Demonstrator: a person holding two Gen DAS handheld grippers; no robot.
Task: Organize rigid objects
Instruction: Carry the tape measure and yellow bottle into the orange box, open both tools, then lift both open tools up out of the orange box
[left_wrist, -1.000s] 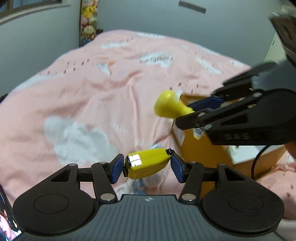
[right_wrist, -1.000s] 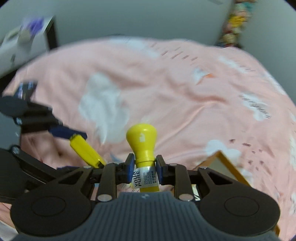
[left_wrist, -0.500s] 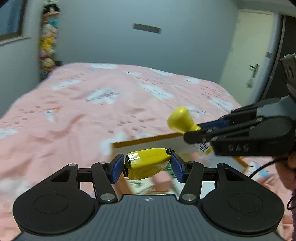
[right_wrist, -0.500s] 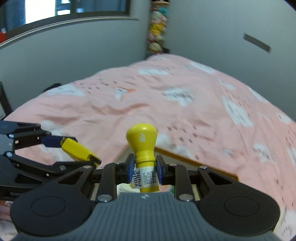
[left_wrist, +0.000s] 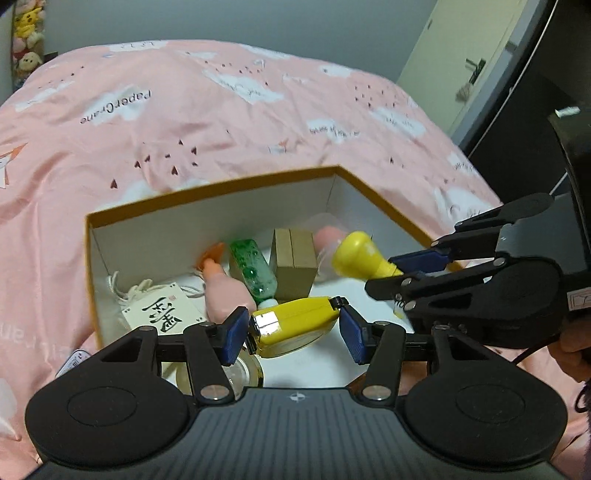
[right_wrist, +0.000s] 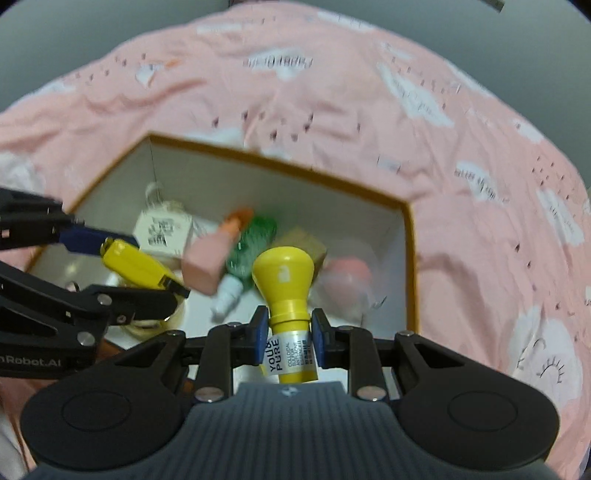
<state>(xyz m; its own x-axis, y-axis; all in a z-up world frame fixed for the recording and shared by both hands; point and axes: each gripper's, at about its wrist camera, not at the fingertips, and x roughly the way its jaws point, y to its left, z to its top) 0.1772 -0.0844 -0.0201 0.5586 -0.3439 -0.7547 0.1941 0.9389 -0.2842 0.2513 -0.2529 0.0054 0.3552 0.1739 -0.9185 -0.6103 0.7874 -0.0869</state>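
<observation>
Hovering side by side over the open box (left_wrist: 218, 184) on the pink bed cover (left_wrist: 184, 110), both grippers carry yellow things. The left gripper (left_wrist: 293, 330) is clamped on a flat yellow case (left_wrist: 295, 319), its long axis lying crosswise between the blue pads (left_wrist: 233, 330). The right gripper (right_wrist: 288, 330) is clamped on the neck of a yellow bottle (right_wrist: 284, 280), bulb end pointing forward and down along the fingers, toward the box floor.

Directly under both loads lies the box's clutter: a green bottle (left_wrist: 253, 267), a brown block (left_wrist: 293, 264), a pink tube (left_wrist: 221, 291) and a tagged pouch (left_wrist: 162, 308). The bare white floor (left_wrist: 317, 365) shows nearest the person, just below the case. So the left hand looks closer to a free spot; a straight drop there should land clear, while the bottle hangs over the block and a pink lump (right_wrist: 347, 275).
</observation>
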